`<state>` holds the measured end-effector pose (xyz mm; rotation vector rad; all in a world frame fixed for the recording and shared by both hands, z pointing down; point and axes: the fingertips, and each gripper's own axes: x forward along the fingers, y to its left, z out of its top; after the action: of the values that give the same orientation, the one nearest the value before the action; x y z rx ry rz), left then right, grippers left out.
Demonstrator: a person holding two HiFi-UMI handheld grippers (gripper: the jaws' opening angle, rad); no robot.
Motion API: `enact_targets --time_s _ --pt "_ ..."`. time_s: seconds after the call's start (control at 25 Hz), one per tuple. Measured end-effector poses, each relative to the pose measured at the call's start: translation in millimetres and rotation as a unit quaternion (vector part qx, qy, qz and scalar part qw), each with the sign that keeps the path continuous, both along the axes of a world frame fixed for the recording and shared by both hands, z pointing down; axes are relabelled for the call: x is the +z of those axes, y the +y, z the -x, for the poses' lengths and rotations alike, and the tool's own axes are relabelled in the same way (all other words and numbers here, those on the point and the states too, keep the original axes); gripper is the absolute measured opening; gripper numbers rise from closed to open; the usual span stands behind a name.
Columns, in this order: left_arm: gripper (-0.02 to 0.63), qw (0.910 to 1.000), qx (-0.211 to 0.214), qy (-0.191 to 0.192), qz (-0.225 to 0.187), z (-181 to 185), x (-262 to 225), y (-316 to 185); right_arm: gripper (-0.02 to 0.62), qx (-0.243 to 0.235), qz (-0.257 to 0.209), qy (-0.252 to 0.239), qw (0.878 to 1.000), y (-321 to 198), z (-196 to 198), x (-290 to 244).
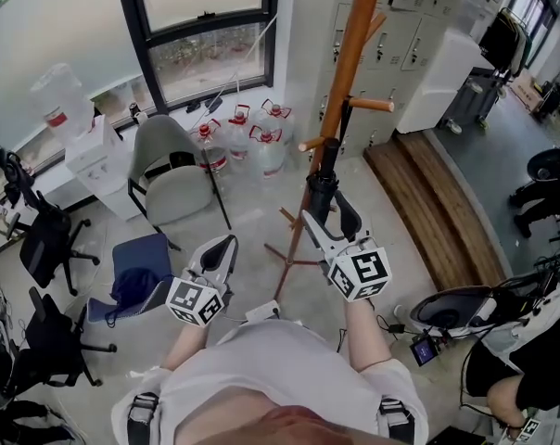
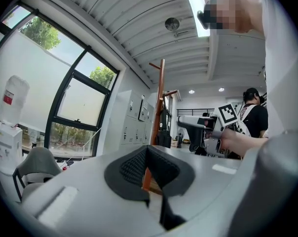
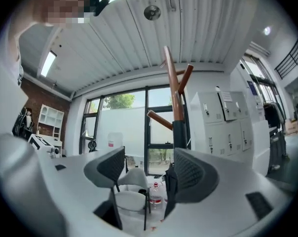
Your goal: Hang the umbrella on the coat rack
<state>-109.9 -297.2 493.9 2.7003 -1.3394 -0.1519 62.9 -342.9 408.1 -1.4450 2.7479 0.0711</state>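
Observation:
The wooden coat rack (image 1: 347, 63) stands in front of me, and in the right gripper view its pole (image 3: 174, 100) rises behind the jaws. A folded black umbrella (image 1: 323, 185) hangs along the pole below a peg (image 1: 371, 105). My right gripper (image 1: 332, 219) is open just in front of the umbrella's lower end, with nothing between its pads. The right gripper view shows the open right gripper (image 3: 149, 166) with the umbrella (image 3: 170, 184) just beyond the right jaw, apart from it. My left gripper (image 1: 224, 247) is held lower left, shut and empty, as the left gripper (image 2: 147, 166) view confirms.
A grey chair (image 1: 173, 170) and several water bottles (image 1: 252, 135) stand by the window. A blue chair (image 1: 136, 269) is at my left, with black office chairs (image 1: 48, 239) further left. Grey lockers (image 1: 400, 26) and a wooden step (image 1: 428, 193) lie right of the rack's feet (image 1: 294, 248).

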Motion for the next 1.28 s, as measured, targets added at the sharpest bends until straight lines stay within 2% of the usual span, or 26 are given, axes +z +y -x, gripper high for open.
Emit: enact_targets --time_s 0.08,0.28,0.44,0.68,1.28 --pt "0.009 1.0000 -0.001 -0.001 -0.003 -0.4 -1.3 0.5 0.281 -0.001 -0.006 -0.005 1.000 6.4 1.3 -2.5" --pt "0.009 1.0000 -0.006 -0.001 -0.008 1.8 -3.7 0.7 0.086 -0.007 -0.003 -0.011 1.000 17.5 6.4 8.6" --pt "0.009 0.9999 -0.007 -0.003 -0.012 2.0 -5.4 0.4 0.018 -0.024 0.014 -0.015 0.999 22.4 13.3 22.8" --pt "0.009 0.9999 -0.007 -0.004 -0.012 1.4 -4.0 1.6 0.009 -0.044 0.034 -0.029 0.998 27.8 19.6 39.6" --pt "0.009 1.0000 -0.005 -0.002 -0.007 -0.4 2.0 1.7 0.008 -0.044 0.044 -0.008 0.998 31.2 31.2 62.1"
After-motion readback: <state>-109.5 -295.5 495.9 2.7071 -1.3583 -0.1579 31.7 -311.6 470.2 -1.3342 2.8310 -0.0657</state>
